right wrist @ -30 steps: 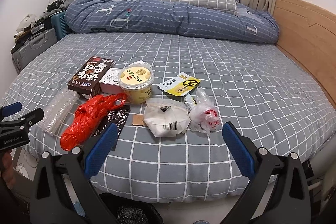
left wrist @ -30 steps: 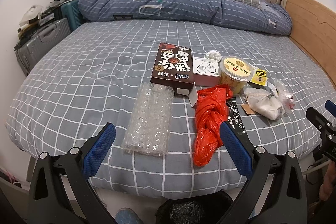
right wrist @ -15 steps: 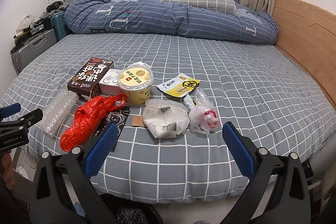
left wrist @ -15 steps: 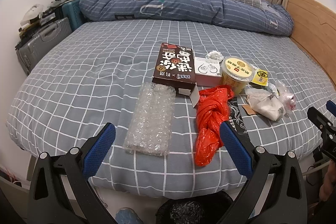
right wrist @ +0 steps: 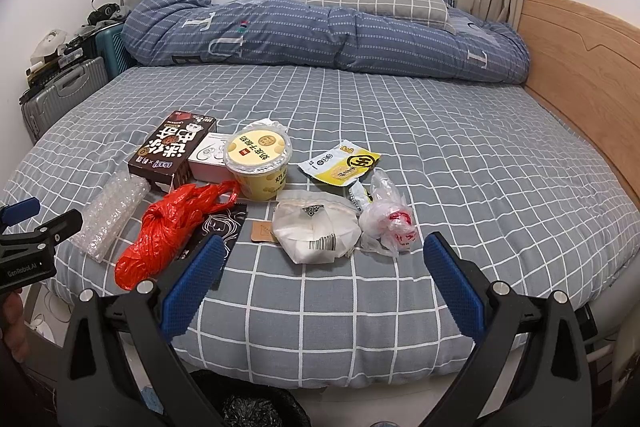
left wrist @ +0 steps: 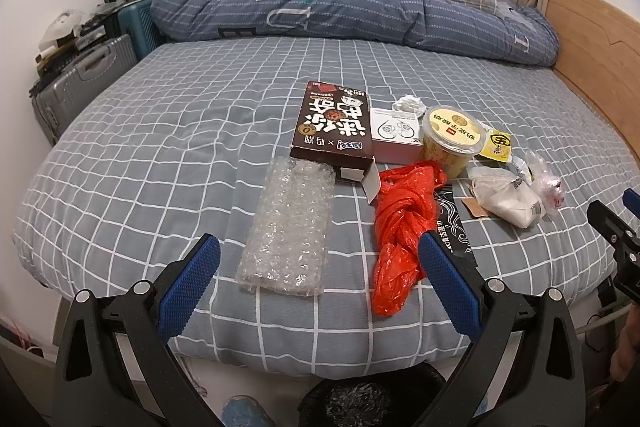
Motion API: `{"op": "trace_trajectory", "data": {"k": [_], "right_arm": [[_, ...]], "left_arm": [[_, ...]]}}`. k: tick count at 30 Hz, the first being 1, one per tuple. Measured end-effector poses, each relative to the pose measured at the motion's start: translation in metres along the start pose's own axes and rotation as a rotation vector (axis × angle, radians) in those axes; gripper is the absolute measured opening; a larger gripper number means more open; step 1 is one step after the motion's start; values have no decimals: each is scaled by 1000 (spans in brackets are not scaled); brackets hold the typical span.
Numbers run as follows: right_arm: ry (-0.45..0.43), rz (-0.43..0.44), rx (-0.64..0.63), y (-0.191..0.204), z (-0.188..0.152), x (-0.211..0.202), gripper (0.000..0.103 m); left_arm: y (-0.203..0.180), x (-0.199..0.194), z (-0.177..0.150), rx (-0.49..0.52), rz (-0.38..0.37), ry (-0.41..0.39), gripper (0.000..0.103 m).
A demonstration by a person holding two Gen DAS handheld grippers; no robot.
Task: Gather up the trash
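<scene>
Grey checked bed [left wrist: 160, 155] — trash near front edge, left gripper [left wrist: 320, 259] spread wide

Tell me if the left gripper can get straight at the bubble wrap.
Probably yes. The left gripper is open and the bubble wrap lies flat just ahead between its fingers, at the bed's near edge, nothing on top. The red bag lies alongside, apart.

Trash on bed [left wrist: 160, 147] near front edge: bubble wrap [left wrist: 288, 223], brown box [left wrist: 334, 131], red bag [left wrist: 400, 223], yellow cup [left wrist: 452, 141], white bags [right wrist: 316, 231], yellow wrapper [right wrist: 344, 165].
</scene>
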State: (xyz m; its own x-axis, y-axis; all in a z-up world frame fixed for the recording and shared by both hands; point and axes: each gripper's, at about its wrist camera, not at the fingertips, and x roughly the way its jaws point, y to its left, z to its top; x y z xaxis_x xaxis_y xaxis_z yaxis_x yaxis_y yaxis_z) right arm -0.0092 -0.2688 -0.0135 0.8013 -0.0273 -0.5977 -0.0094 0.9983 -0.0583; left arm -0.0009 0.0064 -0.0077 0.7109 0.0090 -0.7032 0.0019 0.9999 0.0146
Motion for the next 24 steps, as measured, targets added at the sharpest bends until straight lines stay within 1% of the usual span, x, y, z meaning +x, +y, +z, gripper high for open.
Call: {"op": "trace_trajectory", "data": {"k": [12, 16, 20, 24], "right_arm": [[-1, 0, 2, 0, 1, -1, 96], [-1, 2, 3, 0, 1, 0, 96], [11, 8, -11, 8, 1, 6, 96], [29, -2, -51, 18, 0, 20, 96]], "left_arm": [[1, 0, 0, 1, -1, 0, 97], [5, 1, 0, -3, 10, 2, 97], [12, 9, 2, -6, 30, 15, 97], [22, 24, 3, -7, 37, 44, 97]]}}
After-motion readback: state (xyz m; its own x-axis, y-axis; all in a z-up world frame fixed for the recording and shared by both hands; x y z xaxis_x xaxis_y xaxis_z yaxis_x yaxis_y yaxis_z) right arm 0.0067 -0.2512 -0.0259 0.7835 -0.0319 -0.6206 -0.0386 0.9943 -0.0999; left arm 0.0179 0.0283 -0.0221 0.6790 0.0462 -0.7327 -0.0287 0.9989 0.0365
